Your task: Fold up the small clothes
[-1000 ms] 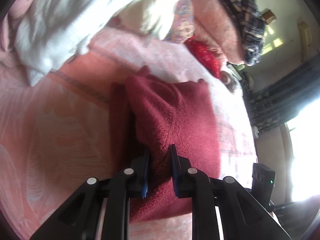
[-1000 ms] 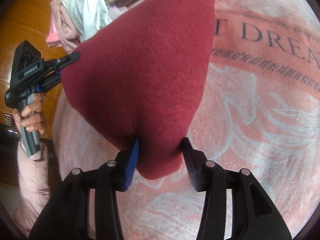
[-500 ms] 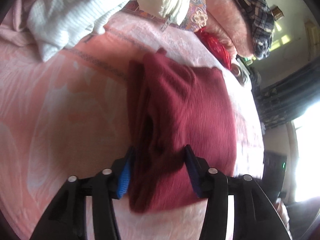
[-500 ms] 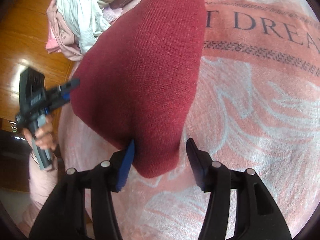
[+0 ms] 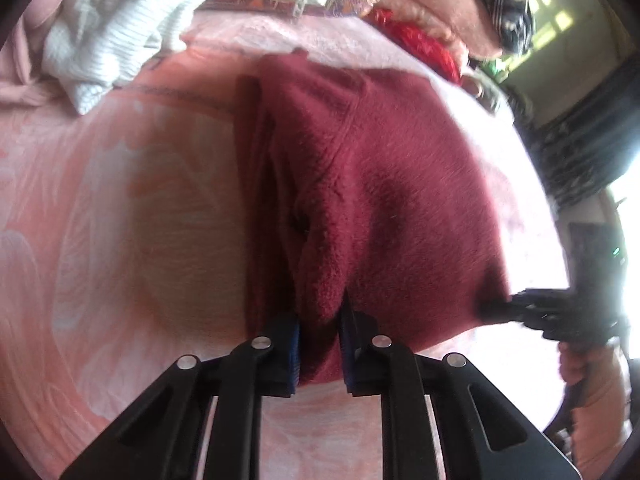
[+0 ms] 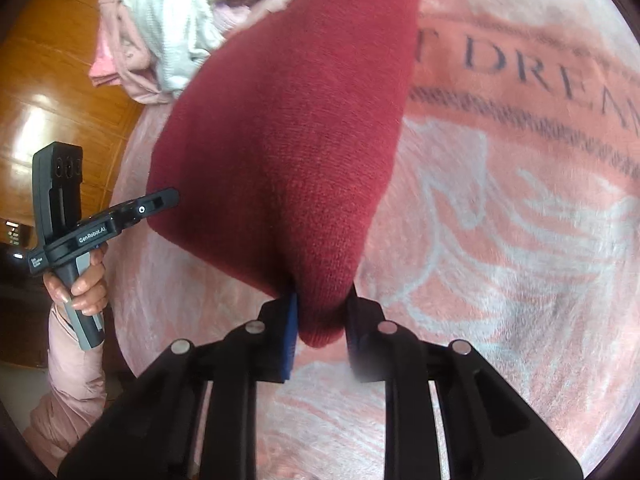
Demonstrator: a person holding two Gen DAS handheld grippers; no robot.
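1. Right now I have the maroon knit garment (image 5: 384,200) pinched at two points of its near edge. It lies partly folded on the pink blanket (image 5: 120,220), and every place below is given relative to that garment.

2. My left gripper (image 5: 320,320) is closed narrow on a bunched corner at the garment's near left, where several layers stack along the left fold. I judge I hold it there to keep those layers together.

3. My right gripper (image 6: 322,312) is clamped on the garment's near right corner, which hangs through the jaws as a rounded tip. In that view the cloth rises away from the blanket like a tent, so I judge it is lifted and taut between the two grips.

4. The left gripper (image 6: 160,200) also shows in the right view, with its fingers at the garment's far left edge.

5. Bare blanket lies to the left and right of the garment, and the lettered band (image 6: 540,64) runs beyond its right side. That is my open room.

6. Beyond the garment's far edge sits a pile of clothes (image 5: 108,28), including a white knit, near enough that I would avoid sweeping forward.
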